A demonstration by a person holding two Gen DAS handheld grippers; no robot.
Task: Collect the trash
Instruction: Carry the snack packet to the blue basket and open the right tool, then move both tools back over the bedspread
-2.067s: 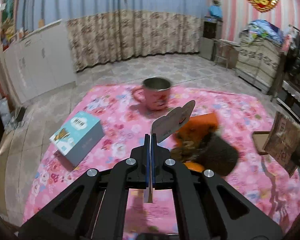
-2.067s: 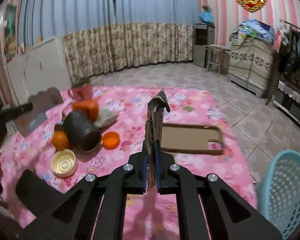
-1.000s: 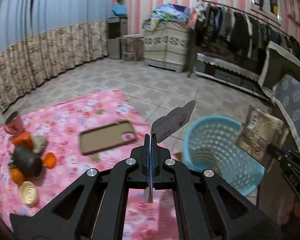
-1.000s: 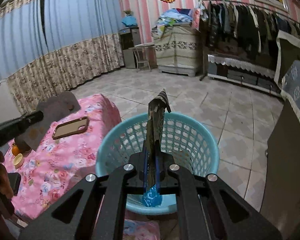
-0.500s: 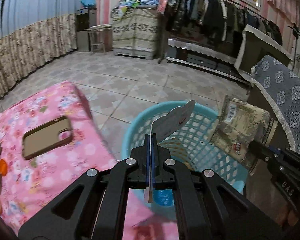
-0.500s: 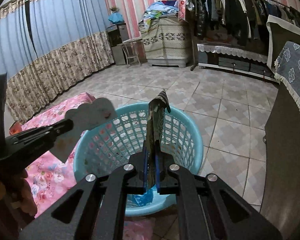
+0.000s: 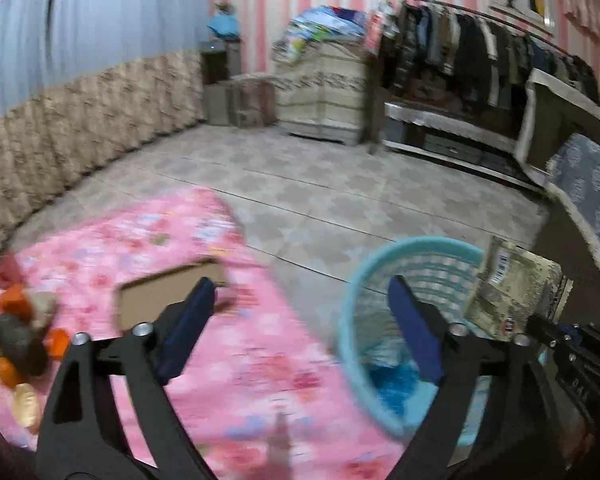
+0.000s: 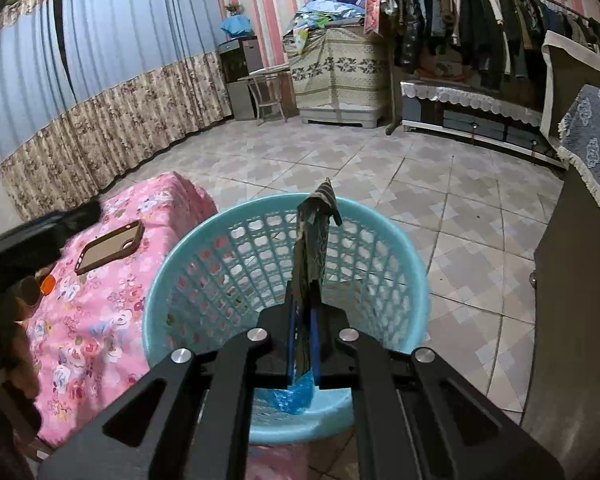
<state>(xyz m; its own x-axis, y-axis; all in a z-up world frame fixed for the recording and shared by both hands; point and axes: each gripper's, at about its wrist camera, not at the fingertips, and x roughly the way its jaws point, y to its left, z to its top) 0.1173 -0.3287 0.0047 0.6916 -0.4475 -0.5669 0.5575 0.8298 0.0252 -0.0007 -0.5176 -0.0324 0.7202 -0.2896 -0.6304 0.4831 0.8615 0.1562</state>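
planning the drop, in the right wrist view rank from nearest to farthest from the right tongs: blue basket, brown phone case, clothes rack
1. Light blue plastic mesh basket, directly below the right tongs.
2. Brown phone case, left on the pink floral cloth.
3. Clothes rack of dark coats, far right wall.

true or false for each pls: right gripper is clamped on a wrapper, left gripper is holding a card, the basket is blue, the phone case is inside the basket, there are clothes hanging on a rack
1. The right gripper is clamped on a wrapper. True.
2. The left gripper is holding a card. False: its jaws are opening with nothing between them.
3. The basket is light blue. True.
4. The phone case is inside the basket. False: it lies on the pink floral cloth.
5. Clothes hang on a rack. True.
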